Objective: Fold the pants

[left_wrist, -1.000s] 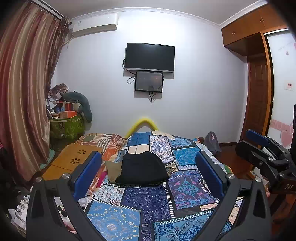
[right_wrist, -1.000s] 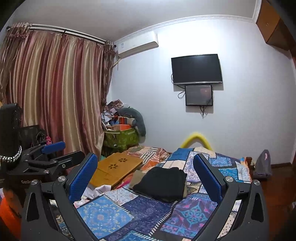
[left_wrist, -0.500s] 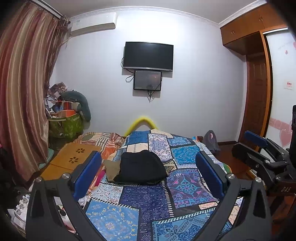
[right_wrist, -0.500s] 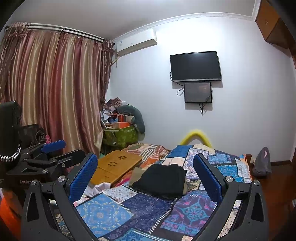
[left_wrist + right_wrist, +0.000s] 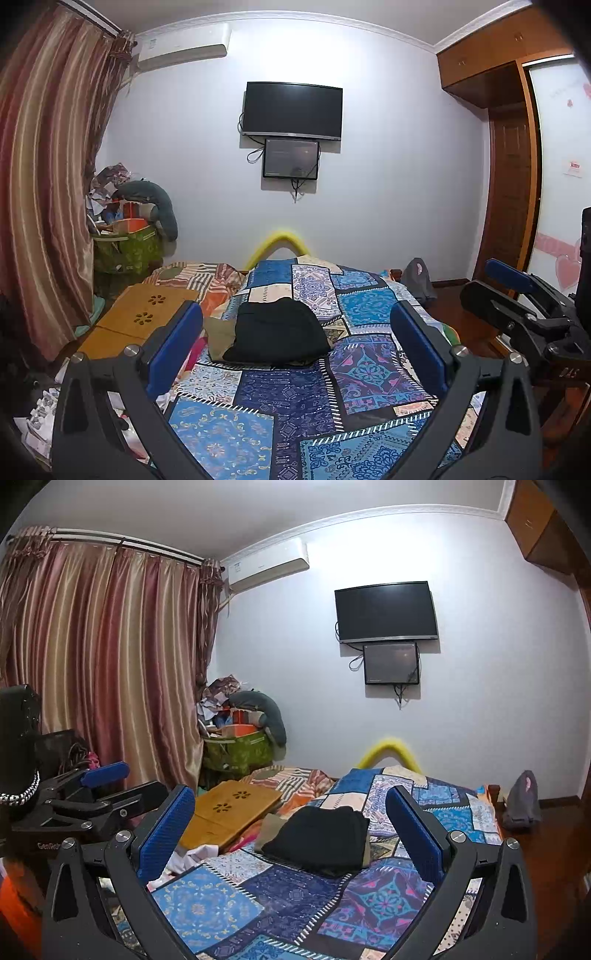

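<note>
Black pants lie folded in a compact stack on the patchwork quilt of the bed, resting on an olive garment. My left gripper hovers open in front of the stack and well short of it, with nothing between its blue pads. The right wrist view shows the same pants from further right. There my right gripper is also open and empty. Each gripper shows at the edge of the other's view: the right gripper and the left gripper.
A wooden lap table lies on the bed's left side beside a striped cloth. A green box of clutter and curtains stand at the left. A grey bag sits on the floor at the right, by a wardrobe.
The room has slid slightly upward in both views, so both grippers have shifted a little. Both stay open, and the pants have not moved.
</note>
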The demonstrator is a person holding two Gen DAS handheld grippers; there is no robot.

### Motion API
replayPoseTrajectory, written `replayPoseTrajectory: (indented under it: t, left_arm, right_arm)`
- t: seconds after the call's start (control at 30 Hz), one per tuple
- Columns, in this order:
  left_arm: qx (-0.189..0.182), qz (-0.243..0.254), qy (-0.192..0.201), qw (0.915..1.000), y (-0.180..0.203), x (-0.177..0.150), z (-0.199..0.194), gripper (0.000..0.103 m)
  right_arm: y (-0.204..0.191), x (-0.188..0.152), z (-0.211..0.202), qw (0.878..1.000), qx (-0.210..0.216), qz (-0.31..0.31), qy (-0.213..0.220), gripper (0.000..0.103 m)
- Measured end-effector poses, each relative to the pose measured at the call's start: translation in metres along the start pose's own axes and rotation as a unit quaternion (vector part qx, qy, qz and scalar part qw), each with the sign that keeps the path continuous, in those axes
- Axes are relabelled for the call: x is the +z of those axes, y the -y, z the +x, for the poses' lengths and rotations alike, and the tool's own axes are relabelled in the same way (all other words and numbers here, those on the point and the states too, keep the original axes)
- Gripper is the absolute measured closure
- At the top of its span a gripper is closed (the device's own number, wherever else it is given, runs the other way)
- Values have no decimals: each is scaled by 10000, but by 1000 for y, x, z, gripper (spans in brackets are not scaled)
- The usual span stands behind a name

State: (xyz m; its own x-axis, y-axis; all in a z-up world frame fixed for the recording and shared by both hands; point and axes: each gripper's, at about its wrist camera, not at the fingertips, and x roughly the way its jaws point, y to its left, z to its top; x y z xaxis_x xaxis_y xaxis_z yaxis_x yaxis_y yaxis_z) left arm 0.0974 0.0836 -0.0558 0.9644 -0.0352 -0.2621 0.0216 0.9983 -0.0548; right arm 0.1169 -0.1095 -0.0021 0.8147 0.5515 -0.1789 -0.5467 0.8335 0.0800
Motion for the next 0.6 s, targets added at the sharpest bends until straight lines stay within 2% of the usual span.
replayPoseTrajectory:
  t: [0.6]
  left_arm:
    - [-176, 132, -110, 9997, 7, -2, 5, 0]
  right_arm:
    - [5, 1, -2, 9999, -119, 67, 37, 0]
